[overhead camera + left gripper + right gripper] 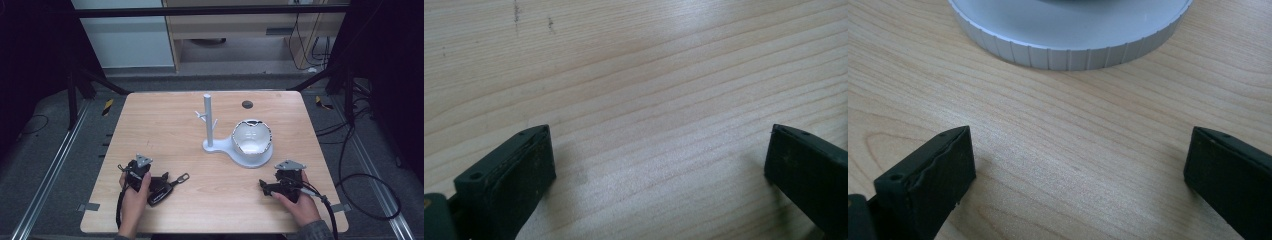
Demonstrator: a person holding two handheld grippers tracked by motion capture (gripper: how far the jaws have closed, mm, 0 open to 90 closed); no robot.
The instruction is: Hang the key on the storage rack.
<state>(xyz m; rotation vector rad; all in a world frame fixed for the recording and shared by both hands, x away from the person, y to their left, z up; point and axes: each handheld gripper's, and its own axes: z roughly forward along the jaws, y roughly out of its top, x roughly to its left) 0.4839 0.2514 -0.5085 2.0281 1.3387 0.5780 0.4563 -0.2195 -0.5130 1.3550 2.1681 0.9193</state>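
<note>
Left hand-held gripper (177,178): black two-jaw tool with grey three-cornered top plate, held low at the near left of the surface; jaws stood wide apart with nothing but bare wood between them, as the left gripper view confirmed.

Right hand-held gripper (263,187): matching black tool, resting at the near right; jaws likewise spread wide and empty, pointed toward the stand.

Task's thing: white ceramic cup with a dark mottled rim (252,136), seated upright on the round dish of the stand, just beyond the right hand-held gripper and well apart from the left one, up and to its right.

Pale grey plastic stand with round ribbed base and upright pegged post (208,121): base edge lay close ahead of the right jaws (1068,50); post stood left of the cup, its short pegs bare.

Progress, judged: work looked barely begun. The cup sat untouched and neither tool gripped anything; approach, grasp and any placing, perhaps hanging on a peg, all appeared left to do.

Surface (165,130): light wood-grain tabletop, otherwise bare, with a small dark round hole (247,104) at its far edge.

Room: grey carpeted floor, dark frame struts, trailing black cables at right, pale cabinets behind.
</note>
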